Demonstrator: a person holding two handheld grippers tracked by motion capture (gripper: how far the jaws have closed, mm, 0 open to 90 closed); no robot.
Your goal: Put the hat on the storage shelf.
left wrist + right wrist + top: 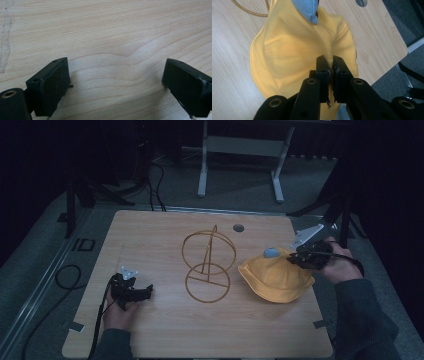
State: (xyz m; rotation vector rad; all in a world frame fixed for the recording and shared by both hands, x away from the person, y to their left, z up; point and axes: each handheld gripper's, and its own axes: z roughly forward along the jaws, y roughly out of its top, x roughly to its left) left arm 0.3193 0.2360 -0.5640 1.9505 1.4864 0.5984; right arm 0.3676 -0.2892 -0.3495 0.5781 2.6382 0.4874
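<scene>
A yellow bucket hat (275,277) lies on the right part of the wooden table (150,235), with a light blue patch (271,253) at its top. My right gripper (291,259) is shut on a pinched fold of the hat's fabric (329,53), and the cloth is drawn up between the jaws. The hat (294,50) hangs away from my right gripper (328,60) toward the table. A gold wire stand (208,267), two rings on a post, sits at the table's middle. My left gripper (147,292) rests low at the left, open over bare wood (117,75).
A round grommet hole (238,228) sits in the table's far side. The table's right edge (397,50) drops to dark floor just beside the hat. A white desk frame (240,155) stands beyond the table. Cables (65,275) lie on the floor at left.
</scene>
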